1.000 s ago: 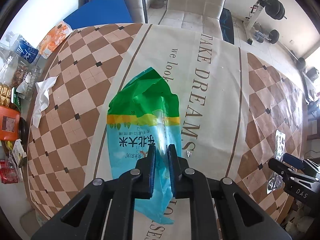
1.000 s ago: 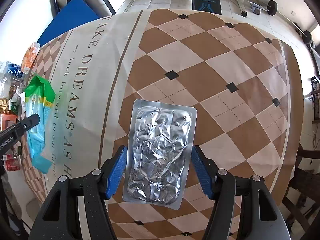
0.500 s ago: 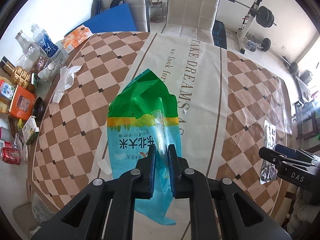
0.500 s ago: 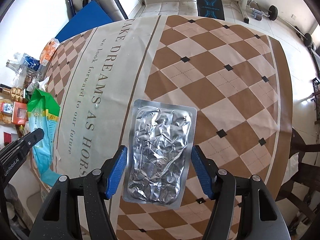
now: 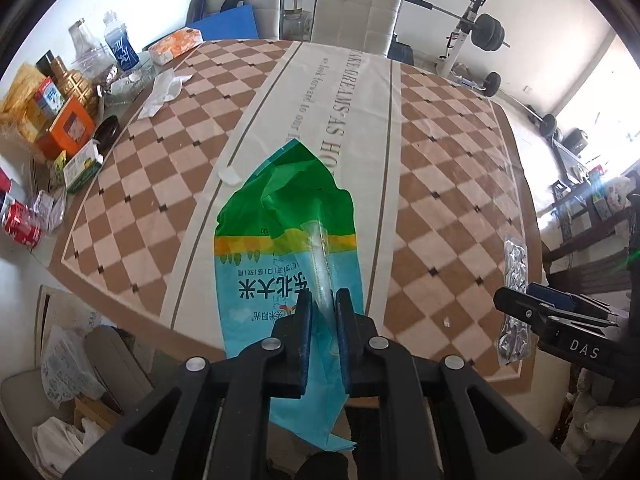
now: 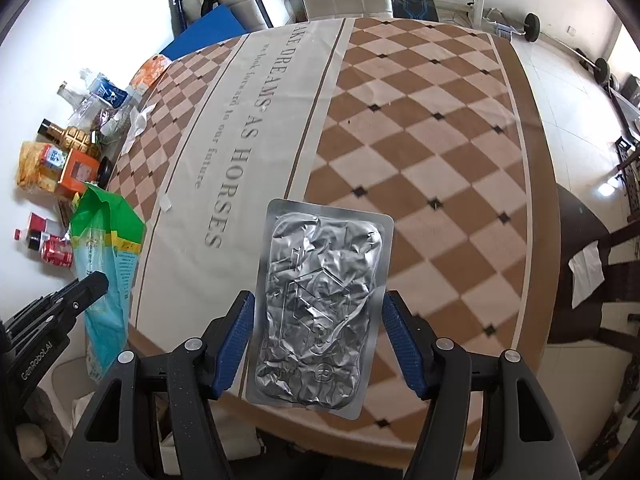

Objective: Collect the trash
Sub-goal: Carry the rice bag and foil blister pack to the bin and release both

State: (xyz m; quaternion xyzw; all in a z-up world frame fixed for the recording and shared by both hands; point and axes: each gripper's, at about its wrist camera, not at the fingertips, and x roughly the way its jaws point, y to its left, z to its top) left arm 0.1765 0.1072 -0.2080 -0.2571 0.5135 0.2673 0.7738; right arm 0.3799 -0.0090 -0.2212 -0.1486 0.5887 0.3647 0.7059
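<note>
My left gripper [image 5: 322, 312] is shut on a green and blue plastic rice bag [image 5: 286, 240] and holds it above the near edge of the table. The bag also shows at the left of the right wrist view [image 6: 106, 248]. My right gripper [image 6: 318, 332] holds a crumpled silver foil pack [image 6: 320, 304] flat between its blue pads, lifted above the table's near right side. The foil pack and the right gripper [image 5: 560, 320] show edge-on at the right of the left wrist view.
The checkered tablecloth [image 5: 440, 152] has a small white scrap [image 5: 229, 176] and a crumpled white tissue [image 5: 164, 92] on it. Bottles, boxes and a red can [image 5: 22, 226] crowd the left edge. Chairs [image 5: 354, 12] stand behind; bags and paper [image 5: 68, 364] lie on the floor below.
Both grippers have risen and pulled back toward the near table edge with their items; more of the table and room is now in view.
</note>
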